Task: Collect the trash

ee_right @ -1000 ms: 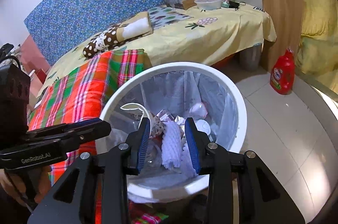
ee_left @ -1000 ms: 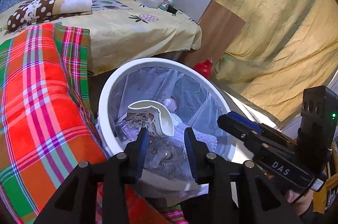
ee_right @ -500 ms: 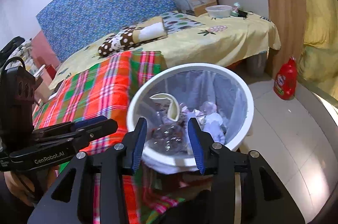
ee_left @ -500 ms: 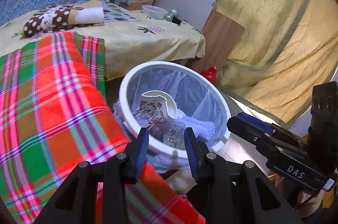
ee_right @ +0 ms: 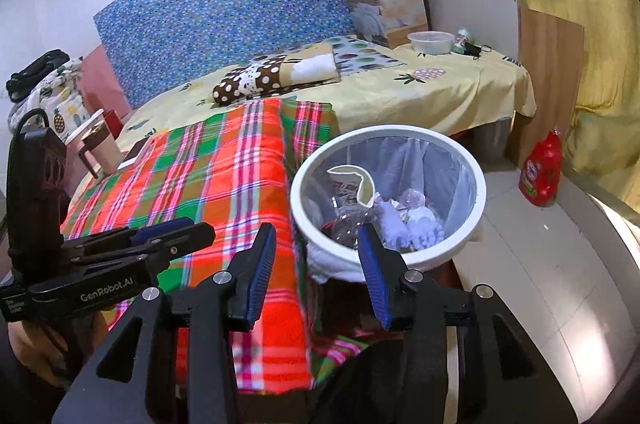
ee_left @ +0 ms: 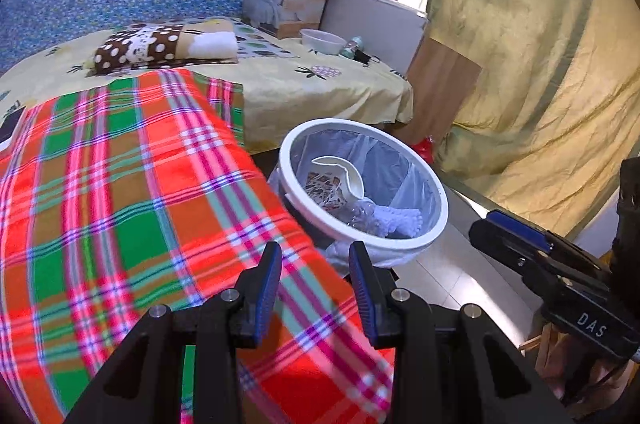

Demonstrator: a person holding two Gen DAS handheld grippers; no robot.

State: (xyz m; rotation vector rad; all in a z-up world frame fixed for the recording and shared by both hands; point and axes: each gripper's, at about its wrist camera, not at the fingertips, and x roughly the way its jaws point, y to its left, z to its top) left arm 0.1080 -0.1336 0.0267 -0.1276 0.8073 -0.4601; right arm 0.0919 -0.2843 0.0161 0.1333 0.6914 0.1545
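I see a bedroom with a yellow-sheeted bed (ee_right: 440,92) across the top and a plaid blanket (ee_left: 120,204) at lower left. My left gripper (ee_left: 314,288) and right gripper (ee_right: 316,272) both stand apart and empty, the right's jaws having just been opening. The white trash bin (ee_right: 472,236) lies just ahead, right of centre and nearer the right gripper, holding a torn paper cup (ee_right: 362,184), a clear bottle and wrappers too jumbled to name; I cannot make out any loose trash outside it.
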